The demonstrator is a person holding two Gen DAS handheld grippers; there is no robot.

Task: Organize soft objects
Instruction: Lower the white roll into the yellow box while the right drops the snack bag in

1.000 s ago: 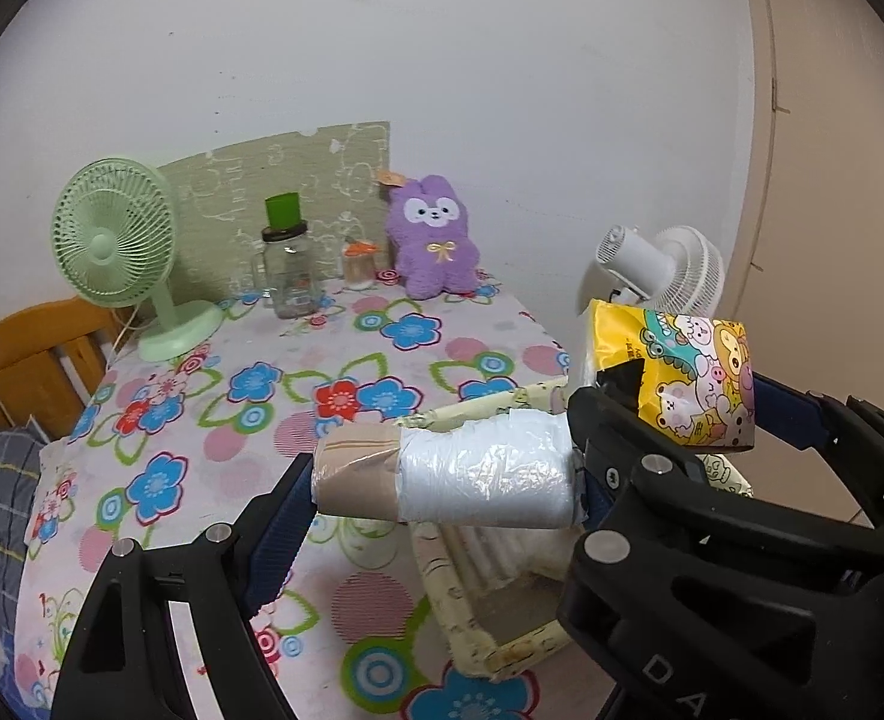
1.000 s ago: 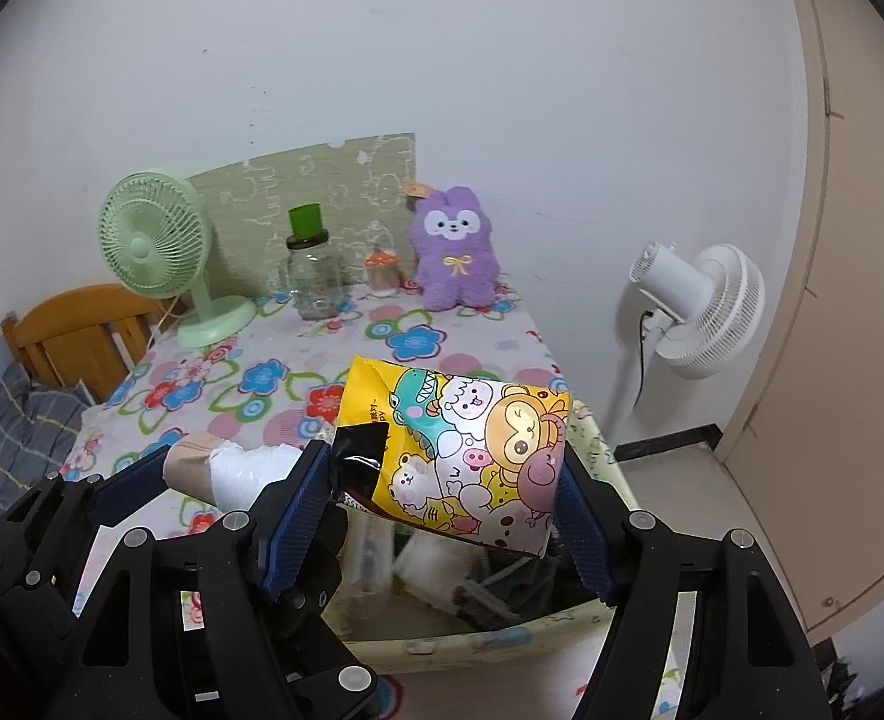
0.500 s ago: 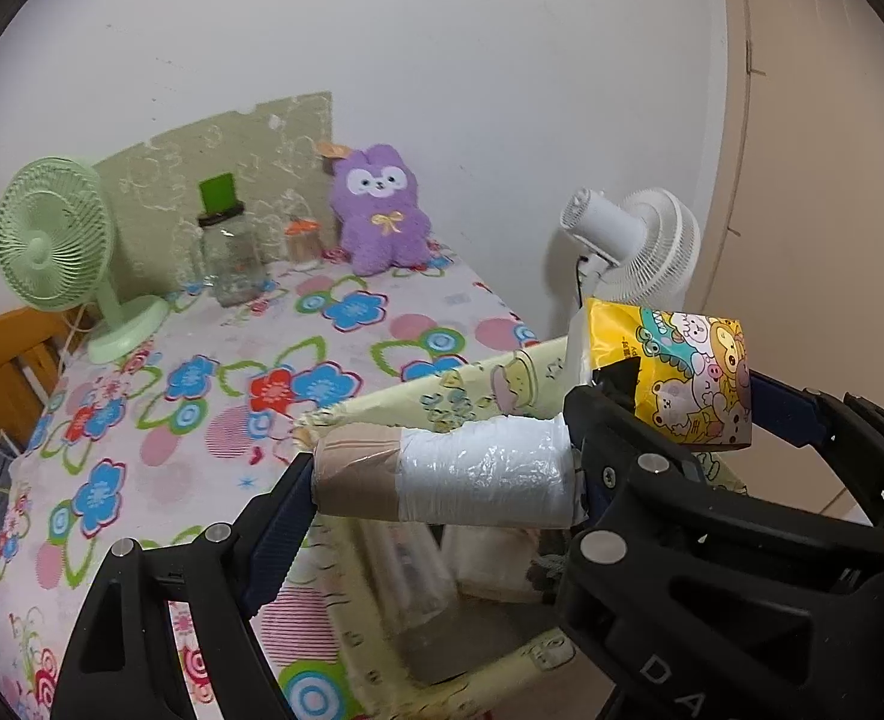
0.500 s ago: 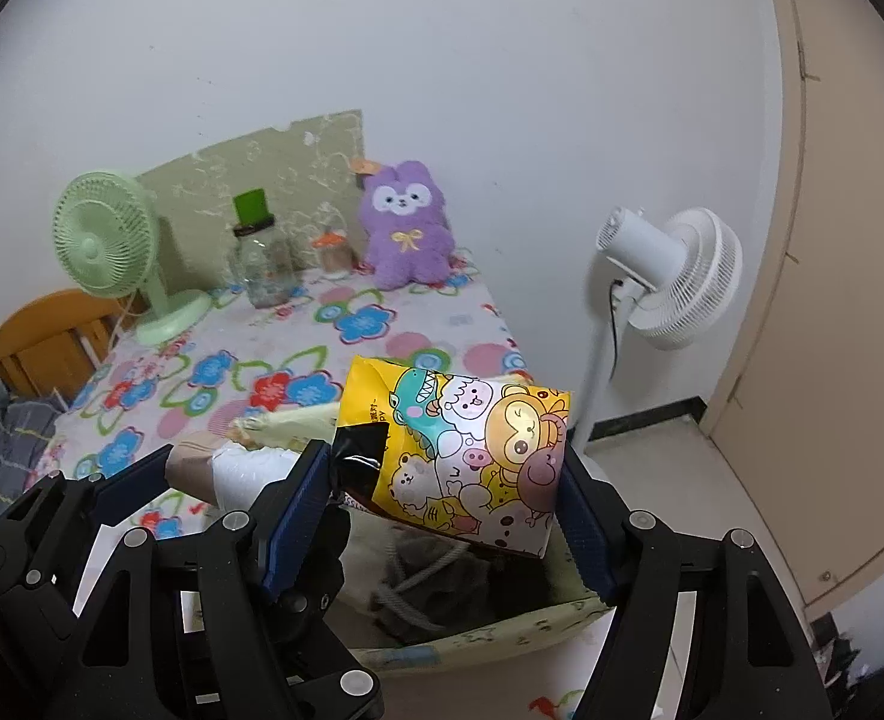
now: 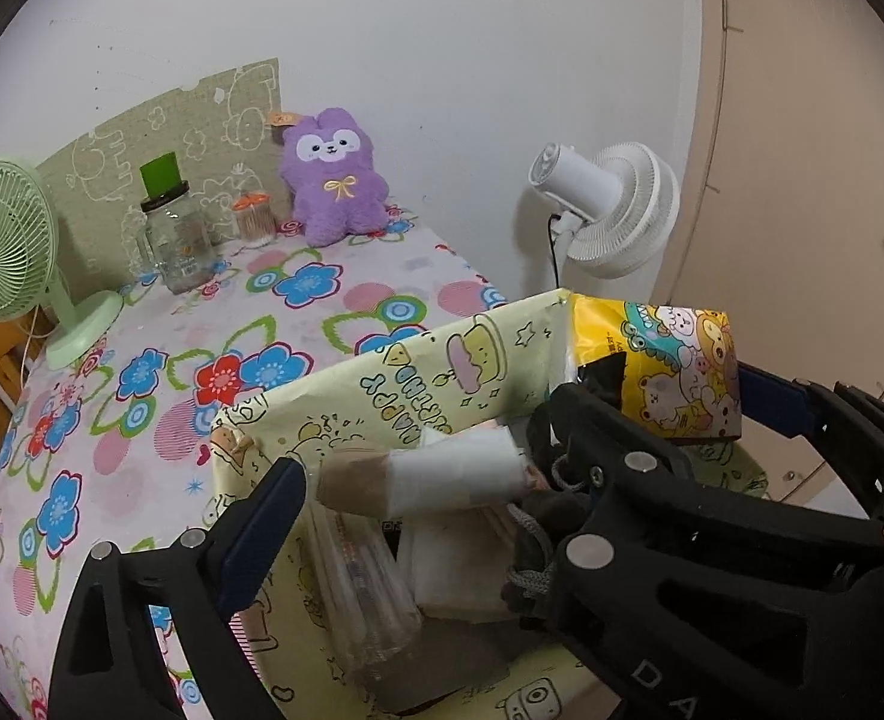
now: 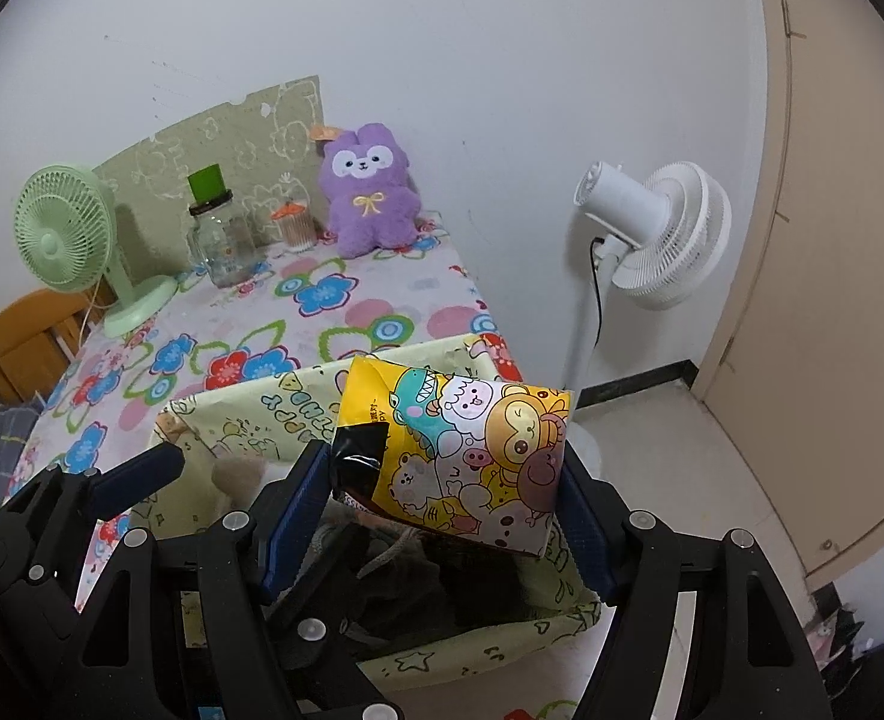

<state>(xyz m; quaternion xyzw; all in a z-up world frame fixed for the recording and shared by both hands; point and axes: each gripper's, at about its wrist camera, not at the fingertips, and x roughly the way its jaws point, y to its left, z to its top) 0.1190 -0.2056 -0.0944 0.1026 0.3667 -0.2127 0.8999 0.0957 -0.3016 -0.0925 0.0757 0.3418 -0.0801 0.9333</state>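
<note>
My left gripper (image 5: 417, 480) is shut on a white plastic-wrapped roll with a brown taped end (image 5: 423, 474), held just above the open yellow-green fabric bin (image 5: 417, 372). My right gripper (image 6: 442, 480) is shut on a yellow cartoon-animal packet (image 6: 460, 450), held over the same bin (image 6: 249, 408) to the right of the roll. The packet also shows in the left wrist view (image 5: 670, 372). Inside the bin lie clear plastic packs, white folded items and a dark grey cloth with a cord (image 5: 538, 540). A purple plush bunny (image 5: 333, 180) sits at the table's far edge against the wall.
The flowered tablecloth (image 5: 141, 372) carries a green desk fan (image 5: 3, 252), a glass jar with a green lid (image 5: 177, 240) and a small orange-lidded jar (image 5: 254, 219). A white standing fan (image 6: 652, 234) is right of the table, beside a beige door. A wooden chair (image 6: 15, 348) stands left.
Both grippers have moved forward and down over the bin with their loads still held. The bin now fills the lower view, and the roll hangs lower over its opening.
</note>
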